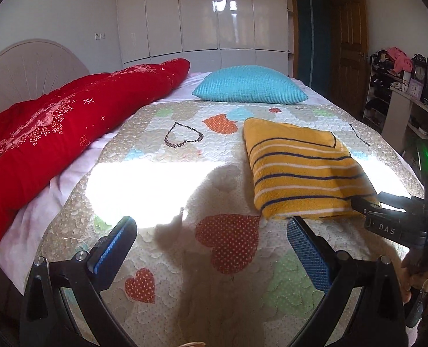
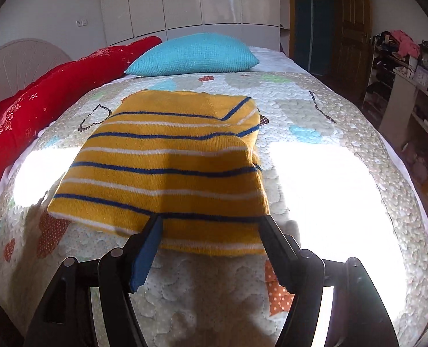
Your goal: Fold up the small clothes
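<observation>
Both tools gape empty: right gripper (image 2: 211, 225) straddles the folded striped sweater's (image 2: 167, 170) near edge; left gripper (image 1: 211, 231) sits lower left of it.

Before me the bed (image 1: 69, 190) is covered by a quilted spread (image 1: 167, 263) patched with hearts, part of it in bright sunlight. On the spread lies a folded yellow sweater (image 2: 167, 173) with blue and white stripes. Beyond it a turquoise pillow (image 2: 193, 55) rests near the far end, and a long red bolster (image 1: 69, 121) lies along the headboard side.
</observation>
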A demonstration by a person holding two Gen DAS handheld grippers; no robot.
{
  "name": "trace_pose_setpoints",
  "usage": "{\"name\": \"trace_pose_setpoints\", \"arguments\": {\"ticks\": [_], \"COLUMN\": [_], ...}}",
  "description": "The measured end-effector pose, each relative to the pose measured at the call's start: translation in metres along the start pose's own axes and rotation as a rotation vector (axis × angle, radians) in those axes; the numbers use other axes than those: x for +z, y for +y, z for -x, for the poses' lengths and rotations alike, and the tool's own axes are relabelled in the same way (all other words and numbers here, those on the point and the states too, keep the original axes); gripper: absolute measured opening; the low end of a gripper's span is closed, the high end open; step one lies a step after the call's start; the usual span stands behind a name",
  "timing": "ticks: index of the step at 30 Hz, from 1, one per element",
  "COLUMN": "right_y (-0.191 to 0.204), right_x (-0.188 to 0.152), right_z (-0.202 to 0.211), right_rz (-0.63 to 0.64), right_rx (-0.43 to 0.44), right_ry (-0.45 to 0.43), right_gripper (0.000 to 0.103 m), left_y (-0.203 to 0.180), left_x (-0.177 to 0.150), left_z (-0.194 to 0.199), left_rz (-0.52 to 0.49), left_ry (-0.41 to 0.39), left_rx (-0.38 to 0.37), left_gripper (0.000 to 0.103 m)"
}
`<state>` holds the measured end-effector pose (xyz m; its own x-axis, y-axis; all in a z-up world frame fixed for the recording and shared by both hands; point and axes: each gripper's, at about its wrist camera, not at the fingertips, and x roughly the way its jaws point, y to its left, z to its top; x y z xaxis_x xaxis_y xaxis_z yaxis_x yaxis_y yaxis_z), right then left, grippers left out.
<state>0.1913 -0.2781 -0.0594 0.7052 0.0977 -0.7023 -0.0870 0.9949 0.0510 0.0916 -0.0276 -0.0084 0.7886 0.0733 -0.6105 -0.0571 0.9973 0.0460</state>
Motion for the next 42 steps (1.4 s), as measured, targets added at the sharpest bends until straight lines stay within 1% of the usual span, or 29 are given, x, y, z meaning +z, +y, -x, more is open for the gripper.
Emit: {"name": "trace_pose_setpoints", "arguments": {"ticks": [7,12,22,27,35,42], "right_y": [0.006,0.01,0.032,0.037,0.043,0.044], "right_x": [-0.022,-0.031,-0.047,-0.053,-0.057,-0.057], "right_z": [0.02,0.03,0.036,0.032,0.031,0.03], "right_rz": [0.003,0.005,0.052,0.052,0.079,0.076], "right_rx": [-0.058,-0.092,-0.158,-0.165,-0.193,-0.205], "right_ry": [0.018,0.008,0.003,0.03,0.027,0.028], "right_gripper": [0.076,0.078,0.083,0.084,0.084,0.084], "left_y": [-0.009,-0.013,-0.017,-0.017,-0.021,-0.022], "left_x": [-0.01,-0.015,-0.027,-0.032,-0.038,-0.041], "left_z": [-0.007,-0.009,-0.015,-0.017,-0.021,-0.021], "left_rz": [-0.008,-0.016,-0.015,-0.012,-0.035,-0.03], "left_ry": [0.052,0.073,0.126,0.141,0.176,0.183], "left_rx": [-0.002,-0.006,-0.037,-0.032,-0.001,-0.014], "left_gripper": [0.103,0.103,0.103,0.103,0.103,0.103]}}
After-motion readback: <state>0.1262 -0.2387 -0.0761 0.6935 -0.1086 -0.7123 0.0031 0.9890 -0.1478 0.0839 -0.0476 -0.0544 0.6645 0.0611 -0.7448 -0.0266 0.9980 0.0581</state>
